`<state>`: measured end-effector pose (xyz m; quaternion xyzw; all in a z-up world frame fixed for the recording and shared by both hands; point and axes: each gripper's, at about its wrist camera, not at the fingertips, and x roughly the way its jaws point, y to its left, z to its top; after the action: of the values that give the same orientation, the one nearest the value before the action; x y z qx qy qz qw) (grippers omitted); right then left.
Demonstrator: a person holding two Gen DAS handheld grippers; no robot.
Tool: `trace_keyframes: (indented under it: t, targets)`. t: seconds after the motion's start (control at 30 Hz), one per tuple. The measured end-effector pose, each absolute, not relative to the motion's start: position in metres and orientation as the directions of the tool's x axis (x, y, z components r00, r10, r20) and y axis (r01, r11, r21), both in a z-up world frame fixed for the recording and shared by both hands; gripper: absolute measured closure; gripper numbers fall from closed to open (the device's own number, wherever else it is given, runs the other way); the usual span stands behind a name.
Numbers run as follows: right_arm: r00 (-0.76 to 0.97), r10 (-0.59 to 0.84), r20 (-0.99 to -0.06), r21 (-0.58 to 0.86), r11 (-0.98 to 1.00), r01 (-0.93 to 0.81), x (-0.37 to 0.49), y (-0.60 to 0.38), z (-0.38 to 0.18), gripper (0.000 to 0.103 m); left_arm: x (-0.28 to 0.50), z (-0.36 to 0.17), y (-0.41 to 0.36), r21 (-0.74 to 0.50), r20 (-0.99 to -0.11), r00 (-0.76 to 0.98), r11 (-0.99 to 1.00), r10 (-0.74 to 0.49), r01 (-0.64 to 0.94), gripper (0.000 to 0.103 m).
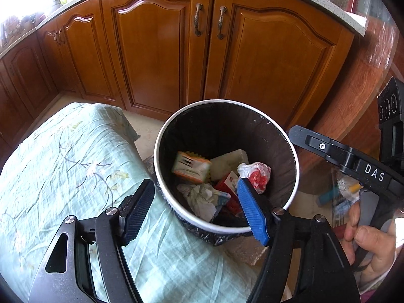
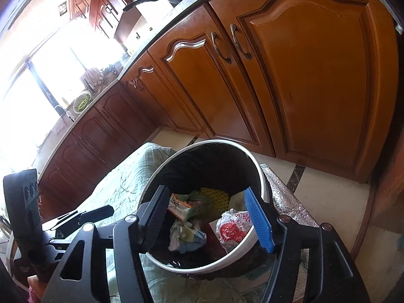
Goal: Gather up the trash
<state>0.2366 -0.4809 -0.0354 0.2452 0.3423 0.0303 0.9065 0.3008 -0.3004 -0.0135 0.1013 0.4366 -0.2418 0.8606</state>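
Note:
A round white bin (image 1: pixel 161 176) with a black liner stands at the edge of a green cloth; the right wrist view shows the bin (image 2: pixel 262 184) too. Inside lie an orange-and-white box (image 1: pixel 192 168), blurred, a red-and-white plastic bag (image 1: pixel 256 175), crumpled paper (image 1: pixel 204 198) and a red carton (image 1: pixel 227 183). My left gripper (image 1: pixel 194 184) is open over the bin's near rim, holding nothing. My right gripper (image 2: pixel 205 192) is open above the bin's mouth, with the bag (image 2: pixel 233 228) and the crumpled paper (image 2: pixel 186 236) below it.
Brown wooden cabinet doors (image 1: pixel 156 50) under a pale countertop (image 1: pixel 75 2) close off the far side. The green floral cloth (image 1: pixel 63 171) covers the surface at left. A silvery mat (image 2: pixel 287 197) lies beside the bin. A hand (image 1: pixel 371 240) grips the right tool.

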Motion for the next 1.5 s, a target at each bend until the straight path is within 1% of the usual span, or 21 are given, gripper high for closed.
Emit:
trace_keyframes:
  t: [0.07,0.17,0.43,0.6,0.7,0.77,0.9,0.97,1.03,1.07,1.13,1.2,1.27,1.37,1.5]
  targets:
    - [0.776,0.225,-0.589,0.482,0.868,0.115,0.228,-0.480,-0.035,0.023,0.295,-0.012,-0.288,-0.062,-0.790,0.510,0.872,-0.340,0.486,0.032]
    - [0.793,0.227,-0.565,0.509,0.853,0.118,0.213,-0.474,-0.037,0.015,0.285,-0.013,-0.267,-0.110,-0.775,0.519,0.886,-0.361,0.451,0.030]
    - [0.815,0.236,-0.529,0.523,0.847,0.094,0.172,-0.439,-0.037,0.012,0.238,-0.019,-0.223,-0.193,-0.733,0.565,0.913,-0.378,0.360,0.029]
    - [0.830,0.226,-0.510,0.488,0.871,0.063,0.149,-0.413,-0.027,0.009,0.214,-0.015,-0.196,-0.224,-0.701,0.605,0.921,-0.379,0.318,0.028]
    - [0.845,0.210,-0.491,0.453,0.891,0.042,0.135,-0.395,-0.017,0.006,0.197,-0.007,-0.181,-0.235,-0.671,0.637,0.923,-0.380,0.304,0.027]
    - [0.858,0.196,-0.475,0.425,0.905,0.029,0.126,-0.384,-0.009,0.002,0.187,-0.001,-0.171,-0.231,-0.648,0.663,0.927,-0.374,0.297,0.026]
    - [0.887,0.151,-0.437,0.352,0.936,0.014,0.110,-0.364,0.018,0.000,0.167,0.019,-0.158,-0.202,-0.593,0.717,0.930,-0.365,0.306,0.023]
    - [0.908,0.131,-0.397,0.318,0.948,0.002,0.103,-0.357,0.035,0.000,0.156,0.033,-0.148,-0.185,-0.551,0.753,0.933,-0.360,0.310,0.017]
    - [0.935,0.099,-0.342,0.279,0.960,0.001,0.093,-0.349,0.051,0.000,0.144,0.046,-0.142,-0.163,-0.503,0.792,0.938,-0.345,0.305,0.003]
    - [0.944,0.085,-0.319,0.258,0.966,0.000,0.088,-0.344,0.056,0.000,0.138,0.052,-0.139,-0.149,-0.480,0.812,0.943,-0.331,0.297,0.001]
    - [0.960,0.060,-0.274,0.224,0.975,0.003,0.080,-0.335,0.060,0.000,0.128,0.058,-0.131,-0.125,-0.442,0.845,0.954,-0.301,0.274,0.000]
    - [0.967,0.052,-0.251,0.213,0.977,0.003,0.074,-0.327,0.055,0.000,0.118,0.058,-0.126,-0.101,-0.417,0.867,0.962,-0.273,0.254,0.000]
    - [0.968,0.048,-0.247,0.211,0.978,0.006,0.071,-0.321,0.044,0.000,0.111,0.052,-0.123,-0.078,-0.398,0.886,0.971,-0.237,0.225,0.000]
    - [0.967,0.052,-0.249,0.217,0.976,0.004,0.066,-0.314,0.027,0.000,0.103,0.040,-0.116,-0.065,-0.397,0.893,0.977,-0.211,0.202,0.000]
    - [0.959,0.055,-0.279,0.191,0.982,-0.001,0.063,-0.304,0.011,0.000,0.096,0.025,-0.110,-0.042,-0.396,0.902,0.984,-0.174,0.171,0.000]
